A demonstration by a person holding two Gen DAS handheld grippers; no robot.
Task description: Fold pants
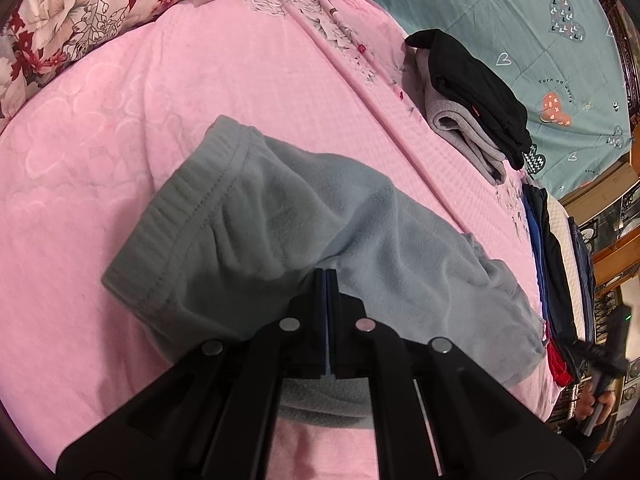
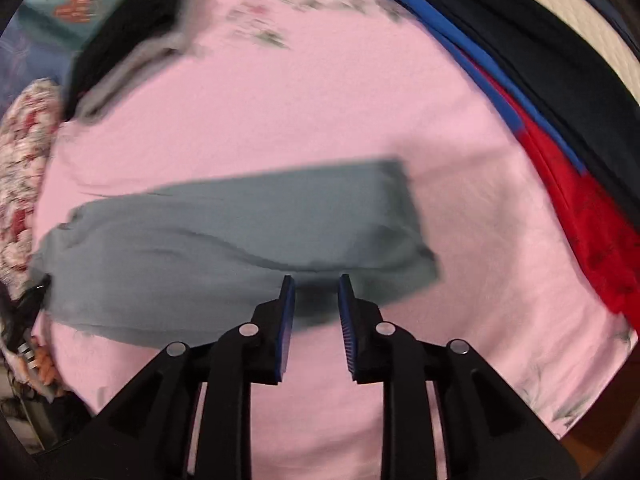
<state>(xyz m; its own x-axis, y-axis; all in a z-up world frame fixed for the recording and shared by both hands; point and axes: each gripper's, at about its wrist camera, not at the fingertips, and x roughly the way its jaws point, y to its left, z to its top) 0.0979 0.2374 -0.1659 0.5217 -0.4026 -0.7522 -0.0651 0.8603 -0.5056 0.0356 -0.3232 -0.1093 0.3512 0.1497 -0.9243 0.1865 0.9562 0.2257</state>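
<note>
Grey fleece pants [image 1: 280, 220] lie on the pink bedsheet [image 1: 240, 80], their ribbed waistband toward the upper left in the left wrist view. My left gripper [image 1: 327, 274] is shut on a fold of the pants near the crotch, and creases in the cloth run up to its tips. In the blurred right wrist view the pants [image 2: 220, 232] stretch across as a long grey strip, their leg end at the right. My right gripper [image 2: 316, 280] hangs just above the strip's near edge, open, with nothing between its blue pads [image 2: 286, 316].
A folded stack of black and grey clothes [image 1: 472, 96] sits at the back right of the bed. Dark, blue and red garments [image 2: 580, 200] are piled along the bed's right edge. A floral quilt [image 1: 80, 8] and a teal quilt [image 1: 520, 8] lie beyond.
</note>
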